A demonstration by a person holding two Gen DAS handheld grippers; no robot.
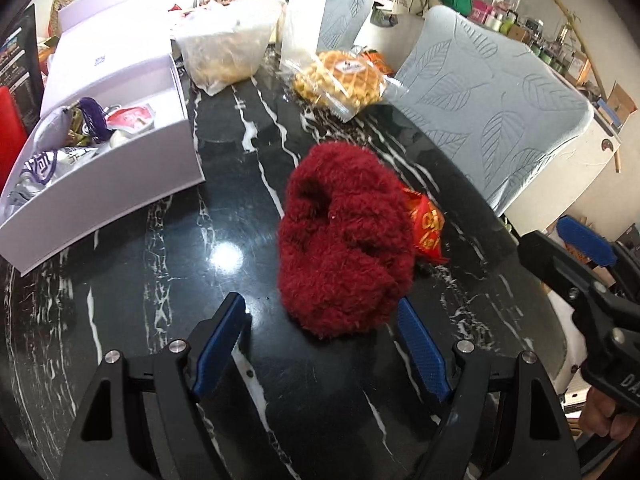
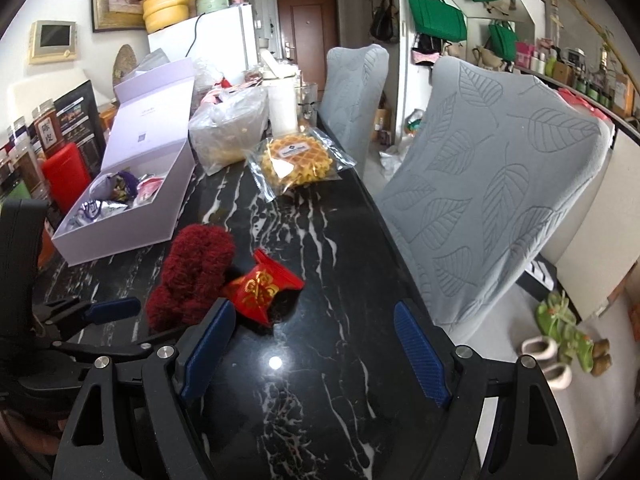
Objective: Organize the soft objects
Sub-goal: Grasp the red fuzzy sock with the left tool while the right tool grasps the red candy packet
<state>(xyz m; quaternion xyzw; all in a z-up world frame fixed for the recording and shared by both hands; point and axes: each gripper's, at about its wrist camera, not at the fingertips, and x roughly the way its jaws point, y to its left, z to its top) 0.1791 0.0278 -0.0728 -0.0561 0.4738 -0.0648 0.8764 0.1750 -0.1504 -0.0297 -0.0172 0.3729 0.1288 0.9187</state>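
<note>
A dark red fluffy soft thing lies in a heap on the black marble table. My left gripper stands open just before its near end; the right pad is close to the fluff, the left pad well apart from it. A red packet with gold print lies tucked against the far right side of the fluffy thing. In the right wrist view the packet sits just ahead of my open right gripper, nearest its left finger, with nothing between the pads.
An open white box holding several wrapped items stands at the left. Behind are a clear bag of food and a bagged waffle. Two grey leaf-patterned chairs line the table's right edge. A hand holds the right gripper's handle.
</note>
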